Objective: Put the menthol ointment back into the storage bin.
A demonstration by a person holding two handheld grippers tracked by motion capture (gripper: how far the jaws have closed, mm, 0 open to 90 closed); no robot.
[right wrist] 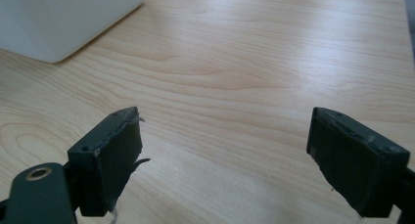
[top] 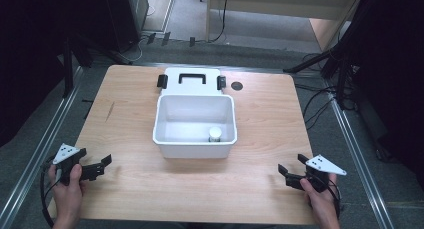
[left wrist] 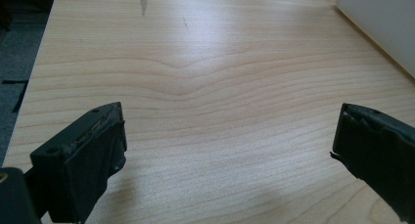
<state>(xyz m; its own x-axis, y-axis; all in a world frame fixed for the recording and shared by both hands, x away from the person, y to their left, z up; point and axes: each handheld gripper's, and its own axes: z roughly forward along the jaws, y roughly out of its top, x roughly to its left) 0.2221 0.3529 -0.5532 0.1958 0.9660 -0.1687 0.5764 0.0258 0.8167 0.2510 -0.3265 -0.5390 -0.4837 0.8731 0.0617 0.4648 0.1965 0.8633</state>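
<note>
At the near edge of the light wooden table (top: 135, 189), two black two-jaw grippers are held, one in each of the person's hands. The left gripper (top: 102, 164) is seen at the near left corner, gripped by the left hand (top: 67, 189), with a grey three-cornered plate on top; in the left gripper view its jaws are spread wide apart, with nothing but bare wood grain between them. The right gripper (top: 285, 171) is held at the near right corner by the right hand (top: 320, 196), and in the right gripper view its jaws are likewise parted wide and empty, the pad of one jaw being frayed at its edge. Both grippers are kept well apart from each other and from the box. Farther in, near the middle of the table, a white rectangular plastic box (top: 194, 146) is found standing open; a corner of it is caught at the upper right of the left gripper view (left wrist: 386, 28) and at the upper left of the right gripper view (right wrist: 58, 18). Inside the box, a small white cylindrical container (top: 215, 134) is seen upright against the near wall, toward the right corner. Just behind the box, its white lid with a black handle and black side latches (top: 192, 80) is laid flat. Beside the lid, to the right, a small dark round hole (top: 237, 86) is set in the tabletop.
</note>
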